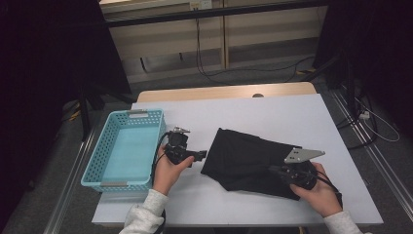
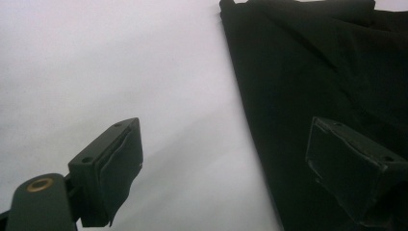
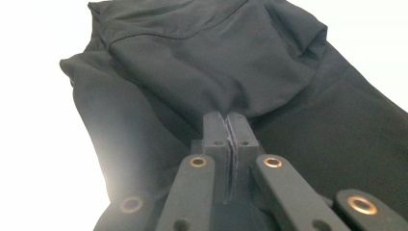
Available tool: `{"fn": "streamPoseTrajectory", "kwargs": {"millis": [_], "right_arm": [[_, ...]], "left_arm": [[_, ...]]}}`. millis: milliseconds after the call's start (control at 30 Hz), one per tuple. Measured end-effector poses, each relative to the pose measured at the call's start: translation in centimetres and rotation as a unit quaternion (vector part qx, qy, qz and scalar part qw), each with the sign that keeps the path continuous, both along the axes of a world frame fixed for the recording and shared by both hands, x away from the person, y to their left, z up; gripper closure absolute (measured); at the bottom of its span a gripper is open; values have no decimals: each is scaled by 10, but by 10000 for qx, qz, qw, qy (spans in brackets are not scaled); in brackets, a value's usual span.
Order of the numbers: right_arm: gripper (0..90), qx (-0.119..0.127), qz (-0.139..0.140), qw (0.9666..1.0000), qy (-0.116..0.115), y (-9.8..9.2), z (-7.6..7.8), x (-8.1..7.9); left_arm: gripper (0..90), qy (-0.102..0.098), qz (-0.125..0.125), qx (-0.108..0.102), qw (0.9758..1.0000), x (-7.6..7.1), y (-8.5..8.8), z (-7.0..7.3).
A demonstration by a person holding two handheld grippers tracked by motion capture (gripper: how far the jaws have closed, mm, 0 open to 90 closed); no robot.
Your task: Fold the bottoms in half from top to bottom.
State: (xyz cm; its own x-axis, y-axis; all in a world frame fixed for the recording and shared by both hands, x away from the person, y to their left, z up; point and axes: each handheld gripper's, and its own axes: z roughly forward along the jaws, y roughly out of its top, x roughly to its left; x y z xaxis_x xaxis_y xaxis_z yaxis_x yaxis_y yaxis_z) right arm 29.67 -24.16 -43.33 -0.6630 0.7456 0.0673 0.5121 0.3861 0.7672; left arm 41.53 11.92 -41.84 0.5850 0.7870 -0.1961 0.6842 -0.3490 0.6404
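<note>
mid-fold: right gripper [image 3: 230,126] clenched on cloth [image 1: 246,158]; left gripper [image 2: 226,163] released beside it. next, lift layer left.

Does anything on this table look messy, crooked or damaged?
Nothing is damaged or spilled. The black cloth lies askew across the table, rumpled where the right hand-held gripper pinches a fold. The blue basket sits neatly at the left edge.

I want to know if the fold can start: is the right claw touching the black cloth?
Touching. In the right gripper view the right claw has its jaws shut on a pinched fold of the black cloth.
</note>
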Motion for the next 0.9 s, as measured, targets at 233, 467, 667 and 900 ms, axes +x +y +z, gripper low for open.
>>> {"fn": "streamPoseTrajectory", "kwargs": {"millis": [233, 467, 667, 900], "right_arm": [[898, 6, -20, 10000, -6, -3, 0, -3], [900, -21, 6, 10000, -19, -4, 2, -7], [900, 0, -38, 10000, -16, -12, 3, -15], [857, -79, 148, 9998, 82, -13, 2, -27]], "left_arm": [[126, 7, -3, -14, 10000, 0, 1, 0], [126, 32, -13, -16, 10000, 0, 1, 0], [126, 26, -13, -16, 10000, -1, 1, 0], [125, 19, -20, 14, 10000, -1, -2, -1]]}}
